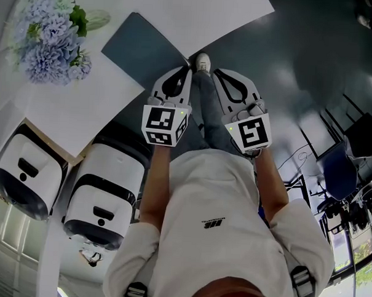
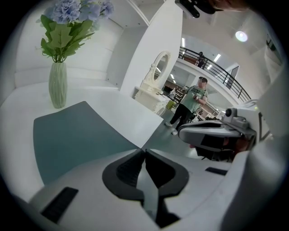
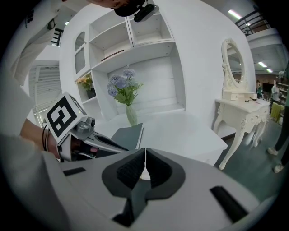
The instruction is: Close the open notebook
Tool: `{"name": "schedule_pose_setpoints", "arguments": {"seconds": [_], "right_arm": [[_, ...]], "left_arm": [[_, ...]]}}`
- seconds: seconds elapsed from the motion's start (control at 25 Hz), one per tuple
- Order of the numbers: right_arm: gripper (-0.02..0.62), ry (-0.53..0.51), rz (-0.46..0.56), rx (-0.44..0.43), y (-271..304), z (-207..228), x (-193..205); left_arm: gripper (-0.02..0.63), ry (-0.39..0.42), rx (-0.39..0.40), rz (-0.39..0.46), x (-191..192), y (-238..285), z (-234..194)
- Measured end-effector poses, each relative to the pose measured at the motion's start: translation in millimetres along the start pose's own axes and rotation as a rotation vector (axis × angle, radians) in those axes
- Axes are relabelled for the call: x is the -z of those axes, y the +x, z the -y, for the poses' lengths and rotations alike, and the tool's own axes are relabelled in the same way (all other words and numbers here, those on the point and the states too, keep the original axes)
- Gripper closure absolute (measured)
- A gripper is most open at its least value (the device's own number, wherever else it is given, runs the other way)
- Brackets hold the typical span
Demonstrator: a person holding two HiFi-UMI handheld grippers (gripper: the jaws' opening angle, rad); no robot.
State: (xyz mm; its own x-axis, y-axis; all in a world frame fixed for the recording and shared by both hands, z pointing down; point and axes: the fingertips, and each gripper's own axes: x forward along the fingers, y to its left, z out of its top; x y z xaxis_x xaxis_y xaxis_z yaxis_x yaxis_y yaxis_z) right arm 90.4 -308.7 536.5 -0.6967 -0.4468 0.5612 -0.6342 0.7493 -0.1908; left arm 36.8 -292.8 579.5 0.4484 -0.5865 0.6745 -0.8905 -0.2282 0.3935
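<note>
Both grippers are held in close to the body, side by side and short of the surface. Left gripper (image 2: 144, 152): jaws together, pads meeting, nothing between them. Right gripper (image 3: 145, 154): the same, jaws shut and empty. Neither touches anything.

Next out is the white surface (image 3: 185, 128), whose near corner lies just beyond the jaws. The notebook (image 2: 76, 140) lies flat on it, one corner close to that near edge. It is a dark blue-grey slab. Only the cover shows. In the right gripper view a pale strip of page edge runs down its right side. No spread pages appear in any view, so it looks already shut, or nearly so.

Handling, judged: thin and light, with a fairly stiff cover that has some flex. Lying flat on a smooth top, it is likely to skate if pushed from the side. There is little lip for a jaw to get under. The best hold is probably the free page-edge side, away from the spine: jaws opened a little and slid over the cover's edge. The other gripper could press down to pin it.

Farther back, a pale green vase (image 2: 57, 85) of blue flowers (image 2: 74, 13) stands upright behind the notebook, apart from it. White shelves (image 3: 131, 38) are beyond.
</note>
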Motion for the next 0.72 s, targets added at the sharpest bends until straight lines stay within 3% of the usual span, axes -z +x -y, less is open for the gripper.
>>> {"name": "schedule_pose_setpoints", "arguments": {"seconds": [0.2, 0.36, 0.72], "right_arm": [[0.598, -0.004, 0.003, 0.0, 0, -2, -2], [0.598, -0.005, 0.011, 0.008, -3, -5, -5], [0.598, 0.015, 0.059, 0.03, -15, -15, -23]], "left_arm": [[0.606, -0.015, 0.024, 0.013, -2, -2, 3], [0.606, -0.038, 0.071, 0.072, -13, -10, 7], [0.606, 0.027, 0.038, 0.115, -29, -35, 7]]}}
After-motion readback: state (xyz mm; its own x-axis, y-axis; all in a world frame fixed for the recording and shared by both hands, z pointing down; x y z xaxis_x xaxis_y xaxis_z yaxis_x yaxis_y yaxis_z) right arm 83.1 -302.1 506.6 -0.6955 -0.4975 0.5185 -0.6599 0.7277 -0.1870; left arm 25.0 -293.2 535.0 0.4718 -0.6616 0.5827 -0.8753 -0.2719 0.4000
